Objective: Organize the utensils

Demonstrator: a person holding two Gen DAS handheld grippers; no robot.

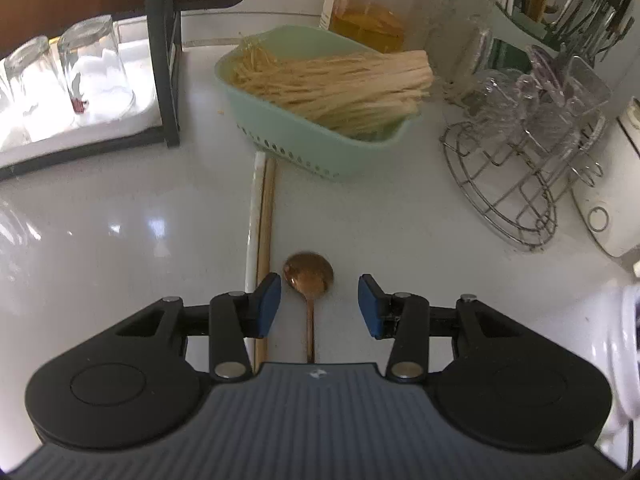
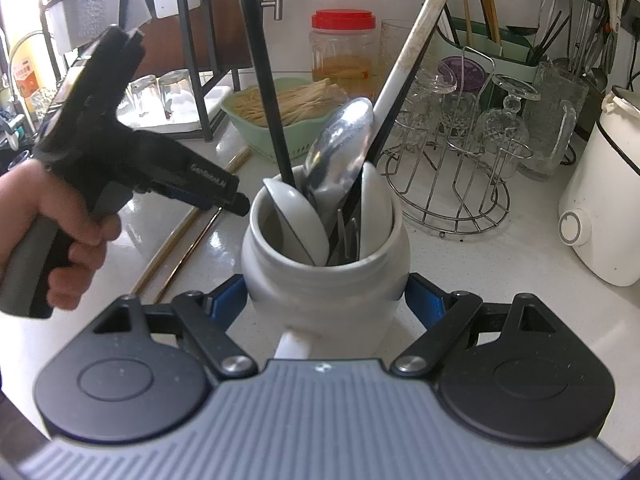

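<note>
Left wrist view: the left gripper (image 1: 319, 300) points down at the white counter (image 1: 120, 220) with its jaws spread and nothing pinched. A copper-coloured spoon (image 1: 309, 276) lies flat on the counter between the blue pads (image 1: 267, 304), bowl away from the camera, handle running back under the gripper body; neither pad touches it. Just left of the spoon lie a white chopstick (image 1: 253, 240) and a wooden chopstick (image 1: 267, 220), side by side. Beyond them stands a mint-green basket (image 1: 280, 136) filled with pale sticks.

Right wrist view: the right gripper (image 2: 325, 300) pinches a white ceramic crock (image 2: 320, 280), one pad on each side of its body. The crock stands upright on the counter and contains a metal ladle (image 2: 340, 140), white spoons (image 2: 296, 224) and long dark handles. To the left, a hand (image 2: 48, 232) holds the left gripper above the counter. A wire glass rack (image 2: 452, 184) stands to the right, behind the crock.
</note>
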